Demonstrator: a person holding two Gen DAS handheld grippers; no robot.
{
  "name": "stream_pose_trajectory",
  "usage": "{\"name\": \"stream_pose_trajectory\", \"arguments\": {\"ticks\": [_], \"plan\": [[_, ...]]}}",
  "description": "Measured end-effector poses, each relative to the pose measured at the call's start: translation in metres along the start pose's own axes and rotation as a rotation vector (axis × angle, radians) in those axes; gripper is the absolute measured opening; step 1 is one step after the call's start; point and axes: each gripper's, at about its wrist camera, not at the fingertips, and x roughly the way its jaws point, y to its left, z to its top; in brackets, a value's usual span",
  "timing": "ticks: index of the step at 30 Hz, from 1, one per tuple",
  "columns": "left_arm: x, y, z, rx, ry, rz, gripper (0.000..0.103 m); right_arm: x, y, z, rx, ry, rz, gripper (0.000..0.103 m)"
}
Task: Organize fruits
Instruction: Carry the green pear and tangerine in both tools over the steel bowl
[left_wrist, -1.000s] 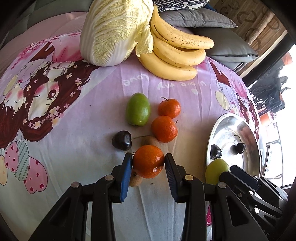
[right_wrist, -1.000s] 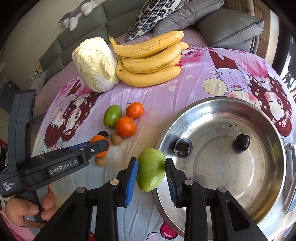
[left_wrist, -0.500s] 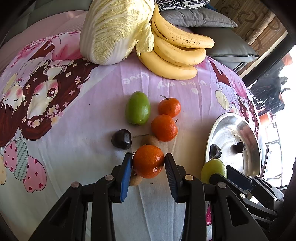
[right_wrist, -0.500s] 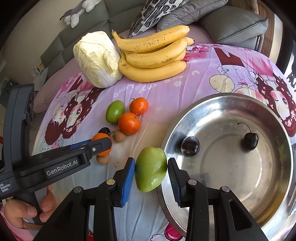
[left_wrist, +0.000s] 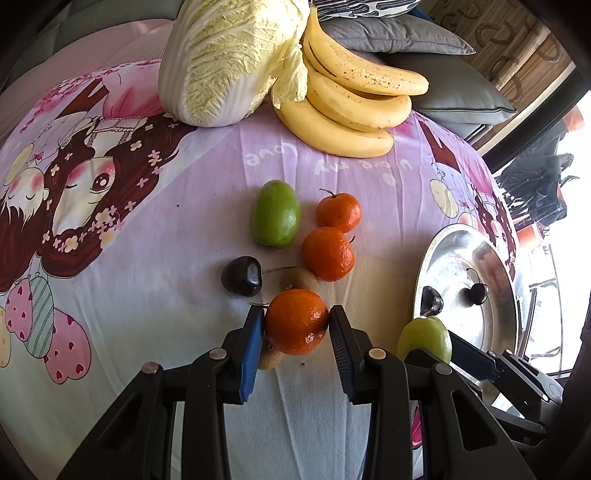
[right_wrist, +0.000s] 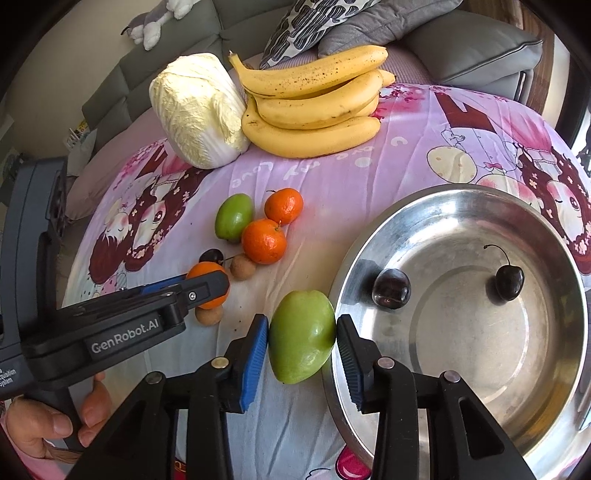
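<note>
1. Left gripper (left_wrist: 296, 314), seen from its own camera, is pinching a mandarin (left_wrist: 295, 328) at 6 o'clock; both pads press its sides. A hand (right_wrist: 44, 424) grips its handle.
2. Right gripper (right_wrist: 302, 322): its pads flank a pale green fruit (right_wrist: 301, 339) without squeezing it, and I note a thin gap at the left pad. The fruit rests on the tablecloth (right_wrist: 332, 177), touching the bowl's rim.
3. Steel bowl (right_wrist: 480, 369) fills the right wrist view from 3 to 5 o'clock.
4. Cabbage (right_wrist: 195, 110) lies at 11 o'clock, touching the bananas (right_wrist: 314, 107) at 12.
5. Second green fruit (right_wrist: 233, 217) lies near centre, towards 10 o'clock.
6. Two loose mandarins (right_wrist: 283, 206) (right_wrist: 263, 240) sit just beside it, touching each other.
7. Two cherries (right_wrist: 391, 288) (right_wrist: 509, 282) lie apart in the bowl; a third cherry (left_wrist: 242, 276) is on the cloth at 10 o'clock from the held mandarin.
8. Two small brown fruits (right_wrist: 242, 266) (right_wrist: 209, 314) lie close by the held mandarin.
</note>
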Motion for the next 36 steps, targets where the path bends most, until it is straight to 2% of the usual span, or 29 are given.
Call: {"name": "stream_pose_trajectory", "arguments": {"ticks": [18, 26, 36], "plan": [[-0.004, -0.013, -0.003, 0.022, -0.007, -0.001, 0.038, -0.025, -0.02, -0.001, 0.07, -0.042, 0.029, 0.041], [0.0, -0.043, -0.011, 0.083, 0.014, -0.029, 0.038, -0.033, -0.052, -0.004, 0.135, -0.054, -0.003, 0.041], [0.007, -0.094, -0.024, 0.199, 0.043, -0.058, 0.038, -0.047, -0.112, -0.013, 0.25, -0.082, -0.076, 0.041]]}}
